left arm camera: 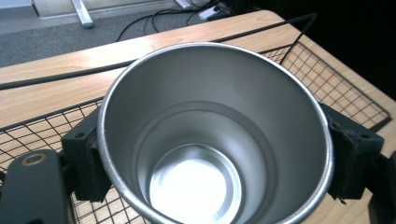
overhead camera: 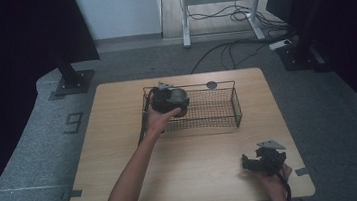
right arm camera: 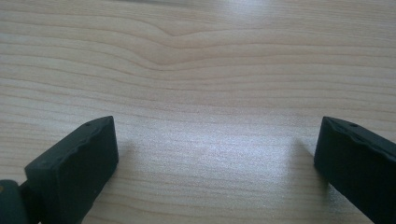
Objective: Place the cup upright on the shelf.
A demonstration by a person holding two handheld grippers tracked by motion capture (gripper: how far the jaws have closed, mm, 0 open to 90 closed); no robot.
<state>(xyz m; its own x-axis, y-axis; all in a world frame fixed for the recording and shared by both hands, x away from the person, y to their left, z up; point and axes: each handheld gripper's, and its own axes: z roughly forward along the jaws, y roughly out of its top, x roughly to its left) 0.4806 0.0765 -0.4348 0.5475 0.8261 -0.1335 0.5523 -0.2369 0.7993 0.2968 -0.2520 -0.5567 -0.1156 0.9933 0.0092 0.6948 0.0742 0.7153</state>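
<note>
A steel cup (left arm camera: 215,135) is gripped by the left gripper (overhead camera: 169,100) over the wire basket (overhead camera: 217,107), seemingly not resting inside. The right gripper (right arm camera: 215,154) is held open above the table (right arm camera: 196,70).

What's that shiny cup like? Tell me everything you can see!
The cup is round, looks like shiny silver metal, and is empty; you can see right down to its bright bottom. Its mouth is wider than its base, with a thin rolled rim. The left gripper clamps it, one black jaw pressed on each side. It hangs over the left end of the wire basket on the wooden table.
</note>
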